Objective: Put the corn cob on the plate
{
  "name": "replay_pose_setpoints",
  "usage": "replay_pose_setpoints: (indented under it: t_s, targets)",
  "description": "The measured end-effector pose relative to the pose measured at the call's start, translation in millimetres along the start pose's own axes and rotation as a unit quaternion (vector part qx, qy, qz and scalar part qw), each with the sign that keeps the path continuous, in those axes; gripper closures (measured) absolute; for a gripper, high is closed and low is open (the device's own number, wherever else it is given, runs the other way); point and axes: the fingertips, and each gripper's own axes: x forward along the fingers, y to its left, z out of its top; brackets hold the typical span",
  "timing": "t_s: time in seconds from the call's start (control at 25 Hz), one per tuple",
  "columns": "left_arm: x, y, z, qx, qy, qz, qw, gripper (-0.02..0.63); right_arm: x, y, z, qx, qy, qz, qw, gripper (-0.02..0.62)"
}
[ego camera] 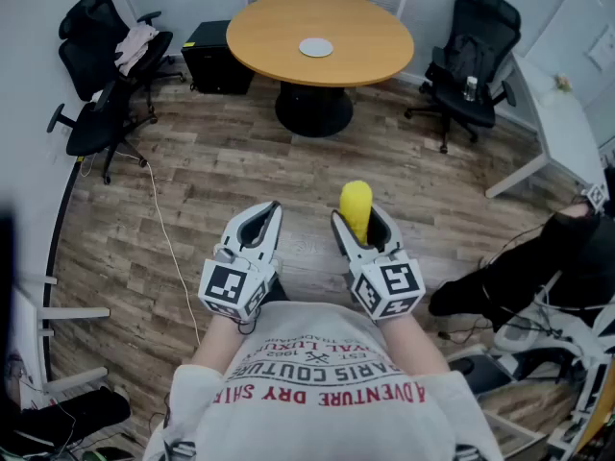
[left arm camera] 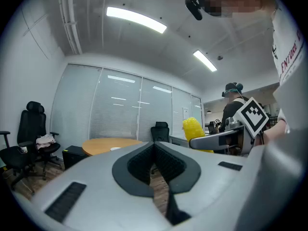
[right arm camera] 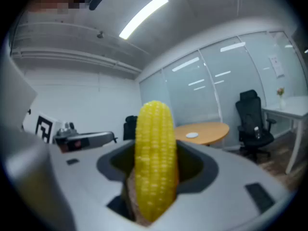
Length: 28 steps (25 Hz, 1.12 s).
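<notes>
Finds the corn cob (right arm camera: 154, 162) clamped upright between the fingers (right arm camera: 204, 170) of the right gripper (ego camera: 360, 217), seated low in the hollow of the pads with most of its length standing clear above them. Reads this as a carrying hold: spread wide by the thick cob, gripped near the base, tip left free for setting down. Notes the left gripper (ego camera: 269, 211) alongside, near the right one but apart from it, its own fingers (left arm camera: 134, 165) closed together on nothing. Judges it idle, kept level and out of the way. Places the plate (ego camera: 315, 47) near the middle of the round wooden tabletop (ego camera: 269, 36), well apart from the cob, with bare wood on every side and nothing else seen on that surface. Judges the task to be at the transport stage, delivery not yet made. Records open wood floor (ego camera: 240, 161) between the person and the tabletop, giving a straight approach to its near edge. Flags the limits of that corridor: a black office chair (ego camera: 91, 41) at left, a second chair (ego camera: 476, 60) at right, a white desk (ego camera: 562, 128) at far right, a pale cable (ego camera: 165, 229) trailing over the floor at left. Expects a reach across the near rim to be needed, given the plate's central position. Advises a slow, low release to keep the round cob from rolling off.
</notes>
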Motion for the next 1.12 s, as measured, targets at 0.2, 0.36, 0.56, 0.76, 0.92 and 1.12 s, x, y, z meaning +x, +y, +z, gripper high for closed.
replay_pose_setpoints:
  t_s: [0.2, 0.36, 0.56, 0.76, 0.92, 1.12]
  targets:
    - [-2, 6, -3, 0.000, -0.001, 0.000, 1.0000, 0.574, 2, 5, -5, -0.003, -0.001, -0.002, 1.000, 0.328]
    - [5, 10, 4, -0.001, 0.002, 0.000, 1.0000, 0.574, 6, 0, 3, -0.006, -0.003, -0.010, 1.000, 0.328]
    - [10, 21, 5, 0.001, 0.006, -0.001, 1.0000, 0.574, 17, -1, 7, -0.017, -0.015, -0.022, 0.999, 0.329]
    - [20, 40, 2, 0.001, 0.008, -0.006, 0.9999, 0.574, 36, -3, 11, -0.021, -0.024, -0.024, 0.999, 0.330]
    - [31, 71, 3, -0.002, 0.008, -0.010, 0.9999, 0.574, 66, 4, 20, -0.038, -0.031, -0.030, 0.998, 0.330]
    - [52, 117, 7, -0.002, 0.005, -0.026, 0.9997, 0.574, 111, 9, 28, -0.045, -0.037, -0.049, 0.997, 0.330]
